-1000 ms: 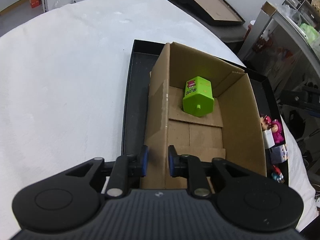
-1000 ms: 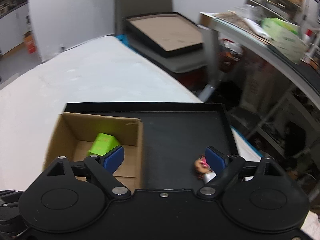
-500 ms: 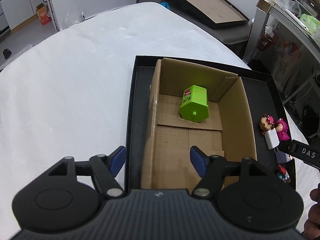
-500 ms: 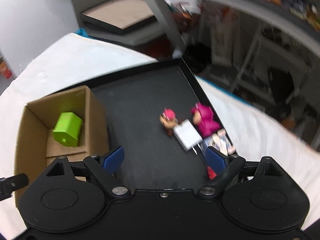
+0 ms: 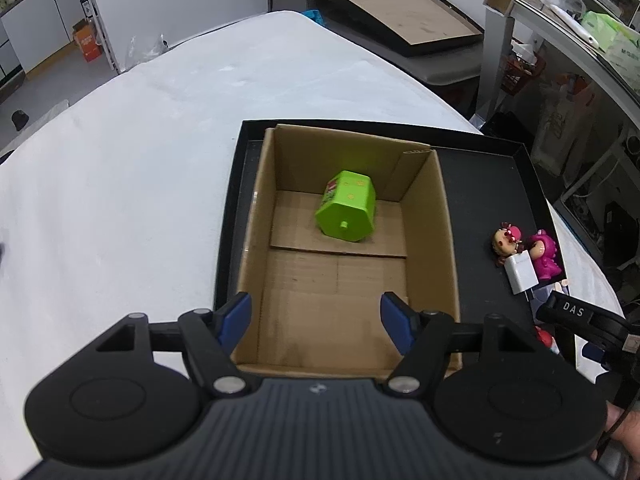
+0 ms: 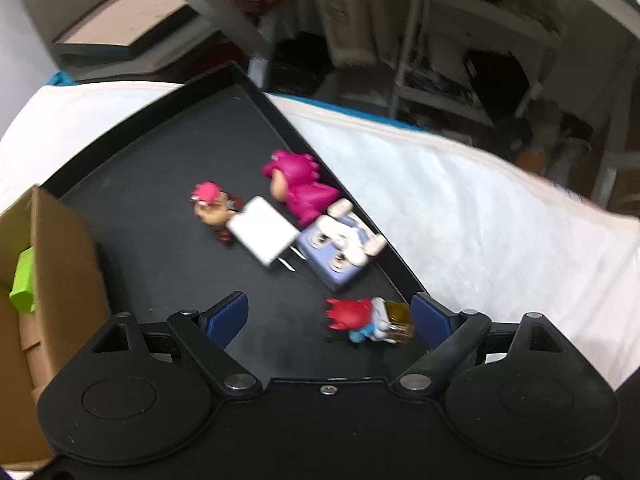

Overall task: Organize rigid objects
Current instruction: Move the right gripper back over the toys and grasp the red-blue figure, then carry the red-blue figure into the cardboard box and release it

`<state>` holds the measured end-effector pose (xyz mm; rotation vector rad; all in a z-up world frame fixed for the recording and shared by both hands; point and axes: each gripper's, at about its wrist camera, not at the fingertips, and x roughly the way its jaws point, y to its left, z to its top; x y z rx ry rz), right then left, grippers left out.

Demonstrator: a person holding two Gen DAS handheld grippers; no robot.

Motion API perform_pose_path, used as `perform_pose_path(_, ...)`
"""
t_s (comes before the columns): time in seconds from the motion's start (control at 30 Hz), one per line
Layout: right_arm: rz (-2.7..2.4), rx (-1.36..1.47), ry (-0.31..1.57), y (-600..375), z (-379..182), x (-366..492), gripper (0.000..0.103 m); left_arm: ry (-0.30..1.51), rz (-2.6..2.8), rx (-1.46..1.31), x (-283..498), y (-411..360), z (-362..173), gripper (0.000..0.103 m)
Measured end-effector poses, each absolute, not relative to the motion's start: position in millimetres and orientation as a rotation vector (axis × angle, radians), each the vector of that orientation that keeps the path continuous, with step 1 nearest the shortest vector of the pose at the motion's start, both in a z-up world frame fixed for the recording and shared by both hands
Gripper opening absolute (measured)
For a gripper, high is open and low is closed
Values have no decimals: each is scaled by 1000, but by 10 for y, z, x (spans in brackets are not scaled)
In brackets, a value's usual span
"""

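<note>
White cloth-covered table [image 5: 140,168] carries one black tray [image 5: 496,184], cluttered shelving and one more framed tray behind it. One cardboard box [image 5: 430,216] sits in the tray's left part, open top. One green plastic block [image 5: 347,211] lies on its side on the box floor, near the far wall; a sliver of it also shows at the left edge of the right wrist view. Five loose toys on the tray's bare right part, all close to the right rim: one pink dinosaur figure [image 6: 302,188], one small doll with pink bow [image 6: 212,206], one white charger cube [image 6: 262,232] lying between and touching those two with prongs pointing toward the camera, one lavender block with white figure [image 6: 340,246] just beside the dinosaur, one red-haired figure [image 6: 366,318] nearest the camera, apart from the rest. Left gripper [image 5: 316,322] hangs over the box's near end, blue pads spread wide, nothing between them. Right gripper [image 6: 330,318] hovers above the tray, pads spread wide too, holding nothing; the red-haired figure sits between its fingers in view, toward the right one, contact not visible. Right wrist view is motion-blurred.
</note>
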<state>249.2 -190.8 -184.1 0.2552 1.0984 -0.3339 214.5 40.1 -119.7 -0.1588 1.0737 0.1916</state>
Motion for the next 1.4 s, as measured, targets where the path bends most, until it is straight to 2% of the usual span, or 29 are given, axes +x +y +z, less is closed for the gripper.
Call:
perform_pose_path(0.3, -367, 283, 1141, -2112, -2027, 2525, 88, 1092, 217, -162, 2145, 163, -1272, 70)
perform_pose_path(0.53, -356, 314, 1185, -2184, -2152, 2564, 80, 1099, 241, -153, 2160, 76, -1287, 70)
perform_pose_path(0.63, -362, 328, 1211, -2225, -2234, 2589, 71, 1092, 250, -150, 2168, 76, -1262, 70)
perform_pose_path(0.67, -364, 335, 1215, -2243, -2259, 2596, 63, 1089, 253, -149, 2167, 78, -1251, 70)
perform_pose_path(0.7, -361, 343, 1213, -2259, -2275, 2603, 60, 1087, 255, -148, 2165, 82, -1243, 70)
perform_pose_path(1.4, -191, 292, 1015, -1963, -1750, 2491, 59, 1104, 283, -158, 2070, 424, -1346, 70)
